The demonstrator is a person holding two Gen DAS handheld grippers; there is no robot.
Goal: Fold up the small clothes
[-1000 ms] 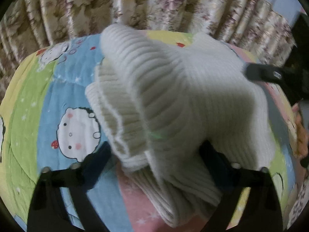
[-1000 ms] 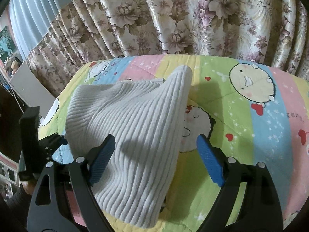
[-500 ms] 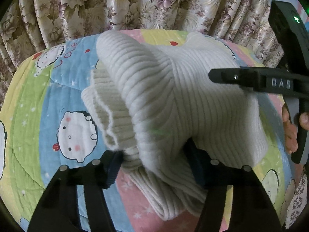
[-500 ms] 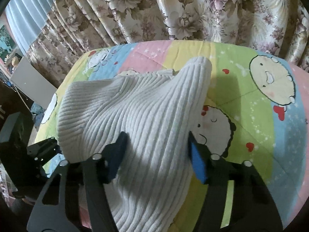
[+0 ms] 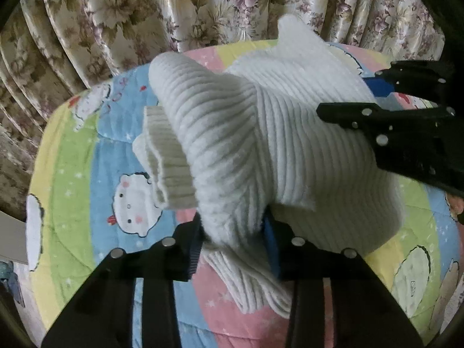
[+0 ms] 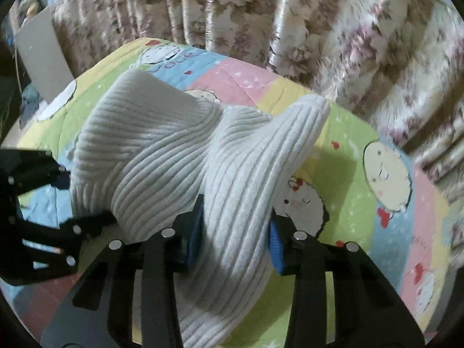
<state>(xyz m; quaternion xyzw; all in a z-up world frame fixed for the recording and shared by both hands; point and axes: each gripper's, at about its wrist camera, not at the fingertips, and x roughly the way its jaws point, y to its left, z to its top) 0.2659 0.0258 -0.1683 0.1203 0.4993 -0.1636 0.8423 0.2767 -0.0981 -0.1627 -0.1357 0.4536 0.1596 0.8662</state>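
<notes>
Sweater (image 5: 261,145), soft, limp ribbed knit, hangs bunched with left gripper (image 5: 232,249) and right gripper (image 6: 235,232) each clamped on thick edge folds.

The right claw (image 6: 236,232) is closed on a white ribbed sweater (image 6: 162,156), its two blue pads (image 6: 193,233) pressed against a bunched fold of the knit from either side. The sweater rises in a peak toward the upper right and hangs down between the black fingers toward the bottom edge. On the left the other claw (image 6: 43,226) shows as black plates with round studs, touching the sweater's left edge. Underneath lies a bed quilt (image 6: 362,197) in pastel patches with cartoon faces. Floral curtains (image 6: 290,23) hang behind it.
</notes>
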